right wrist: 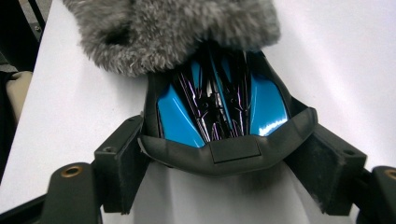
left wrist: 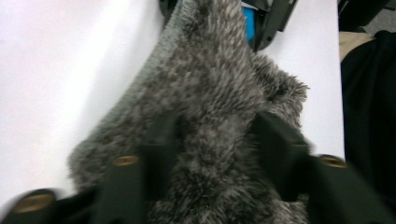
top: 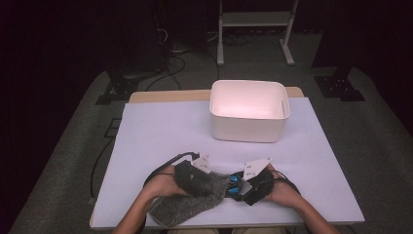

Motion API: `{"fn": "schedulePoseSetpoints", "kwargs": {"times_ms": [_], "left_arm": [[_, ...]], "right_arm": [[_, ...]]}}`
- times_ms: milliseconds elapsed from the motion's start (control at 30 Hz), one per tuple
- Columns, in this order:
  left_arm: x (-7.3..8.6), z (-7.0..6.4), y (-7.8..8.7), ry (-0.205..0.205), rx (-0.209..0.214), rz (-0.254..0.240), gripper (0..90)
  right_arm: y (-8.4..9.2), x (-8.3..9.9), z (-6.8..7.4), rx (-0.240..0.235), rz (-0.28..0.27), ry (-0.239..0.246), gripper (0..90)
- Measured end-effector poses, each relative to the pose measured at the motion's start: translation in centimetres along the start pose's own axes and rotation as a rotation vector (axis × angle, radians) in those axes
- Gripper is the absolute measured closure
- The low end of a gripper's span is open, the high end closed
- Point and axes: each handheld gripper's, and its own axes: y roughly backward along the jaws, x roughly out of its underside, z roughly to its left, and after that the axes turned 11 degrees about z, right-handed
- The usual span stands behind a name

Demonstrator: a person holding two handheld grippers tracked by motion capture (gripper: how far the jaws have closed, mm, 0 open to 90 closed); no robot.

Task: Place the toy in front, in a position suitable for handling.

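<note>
Two grippers meet at the counter's (top: 160, 131) near edge in the high view, left gripper (top: 207, 181) on a grey furry cover (top: 187, 204), right gripper (top: 238, 187) at a blue-black toy (top: 234, 184); white bin (top: 249, 111) sits well behind. Left gripper view: jaws apart, fur between them, pads not pressing. Right gripper view: jaws clamped on the toy's dark bumper, its far end tucked under the fur.

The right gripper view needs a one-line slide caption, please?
Right gripper clamps a blue-and-black helmet whose far end is tucked into a grey fuzzy pouch.
</note>
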Motion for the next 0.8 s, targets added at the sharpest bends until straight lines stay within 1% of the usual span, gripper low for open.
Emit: {"fn": "schedulePoseSetpoints", "kwargs": {"times_ms": [33, 100, 133, 200, 300, 367, 400, 467, 533, 600, 667, 800], "left_arm": [[0.1, 0.2, 0.1, 0.009, 0.007, -0.004, 60.3], [0.3, 0.8, 0.3, 0.051, 0.026, -0.011, 71.3], [0.5, 1.1, 0.5, 0.066, 0.028, -0.015, 74.8], [0.8, 1.6, 0.8, 0.094, 0.015, -0.014, 78.1], [1.1, 2.0, 1.4, 0.107, 0.007, -0.019, 78.3], [1.1, 2.0, 1.6, 0.091, 0.021, -0.027, 78.2], [0.9, 1.9, 1.5, 0.082, 0.035, -0.029, 78.1], [0.6, 1.6, 0.9, 0.066, 0.05, -0.019, 77.5], [0.4, 1.5, 0.3, 0.057, 0.058, -0.009, 76.3], [0.4, 1.5, 0.1, 0.063, 0.067, -0.02, 76.1], [0.5, 1.6, 0.0, 0.065, 0.077, -0.031, 76.2], [0.5, 1.6, -0.1, 0.059, 0.087, -0.031, 76.3]], "right_arm": [[0.0, 0.0, 0.0, 0.002, 0.0, 0.001, 23.3], [0.0, 0.0, 0.0, 0.001, 0.001, 0.0, 23.3], [0.0, 0.0, 0.0, 0.002, 0.001, 0.001, 23.3], [0.0, 0.0, 0.0, 0.002, 0.001, 0.002, 23.3], [0.0, 0.0, 0.0, 0.002, 0.001, 0.001, 23.3], [0.0, 0.0, 0.0, -0.001, 0.001, -0.001, 23.3], [0.0, 0.0, 0.0, -0.001, 0.002, -0.001, 23.3], [0.0, 0.0, 0.0, -0.001, 0.001, 0.001, 23.2], [0.0, 0.0, -0.1, 0.001, 0.0, 0.006, 23.2], [0.1, 0.0, -0.1, 0.001, 0.007, 0.003, 23.2], [0.3, 0.0, -0.1, -0.006, 0.023, -0.011, 23.5], [0.8, -0.1, -0.3, -0.023, 0.056, -0.031, 23.5]]}}
